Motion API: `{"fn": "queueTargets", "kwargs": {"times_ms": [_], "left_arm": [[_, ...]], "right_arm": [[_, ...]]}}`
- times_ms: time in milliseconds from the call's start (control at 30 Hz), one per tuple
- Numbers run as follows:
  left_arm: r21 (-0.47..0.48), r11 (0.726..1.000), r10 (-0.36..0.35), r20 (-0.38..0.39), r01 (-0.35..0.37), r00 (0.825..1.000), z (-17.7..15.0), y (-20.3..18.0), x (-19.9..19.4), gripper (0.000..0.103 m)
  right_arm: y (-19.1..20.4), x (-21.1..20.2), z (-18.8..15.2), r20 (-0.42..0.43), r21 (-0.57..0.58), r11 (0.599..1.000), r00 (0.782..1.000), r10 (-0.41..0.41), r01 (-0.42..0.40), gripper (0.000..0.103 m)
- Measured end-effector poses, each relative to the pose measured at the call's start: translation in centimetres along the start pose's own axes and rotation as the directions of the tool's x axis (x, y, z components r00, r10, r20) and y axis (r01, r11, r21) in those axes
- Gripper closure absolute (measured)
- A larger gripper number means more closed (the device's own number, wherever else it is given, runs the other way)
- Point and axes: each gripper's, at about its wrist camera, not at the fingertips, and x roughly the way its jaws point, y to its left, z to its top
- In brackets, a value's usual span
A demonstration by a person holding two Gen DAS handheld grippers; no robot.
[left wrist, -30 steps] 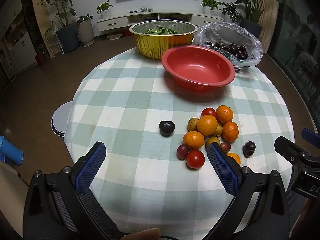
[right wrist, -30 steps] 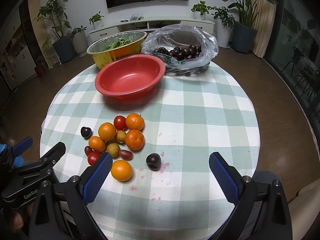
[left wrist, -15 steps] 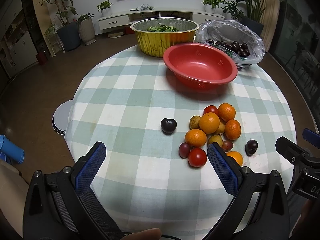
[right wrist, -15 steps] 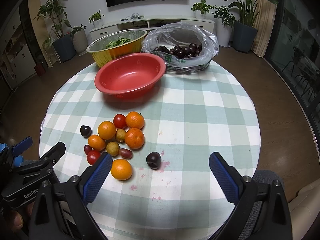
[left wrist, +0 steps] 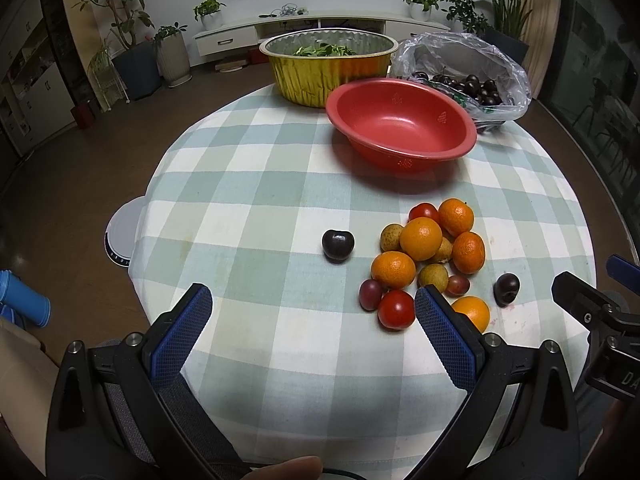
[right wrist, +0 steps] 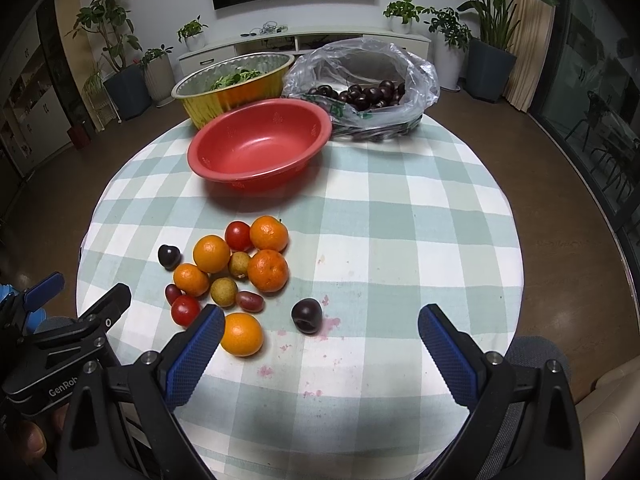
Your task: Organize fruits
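A cluster of small fruit lies on the checked tablecloth: several oranges, red tomatoes, yellowish longans and reddish grapes. One dark cherry sits apart to the left, another to the right. An empty red bowl stands behind them. My left gripper hovers open at the near edge, below the left cherry. Over the near right side my right gripper is open, just short of the right cherry.
A gold foil bowl of greens and a clear plastic bag of cherries stand at the table's far side. Pink juice stains mark the cloth. A white round device lies on the floor at left.
Both grippers have drifted slightly forward toward the fruit; the table contents appear a little lower and nearer. No fruit has moved and both grippers stay open.
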Motion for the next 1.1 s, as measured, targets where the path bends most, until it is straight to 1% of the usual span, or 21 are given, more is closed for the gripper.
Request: {"fn": "queueTargets", "kwargs": {"times_ms": [1100], "left_arm": [[0.002,1.0,-0.008,-0.016,0.008,1.0,-0.27,-0.39,0.71,0.0]], "right_arm": [[-0.06,0.52,-0.25,-0.016,0.002,1.0,1.0,-0.008,0.008,0.004]]}}
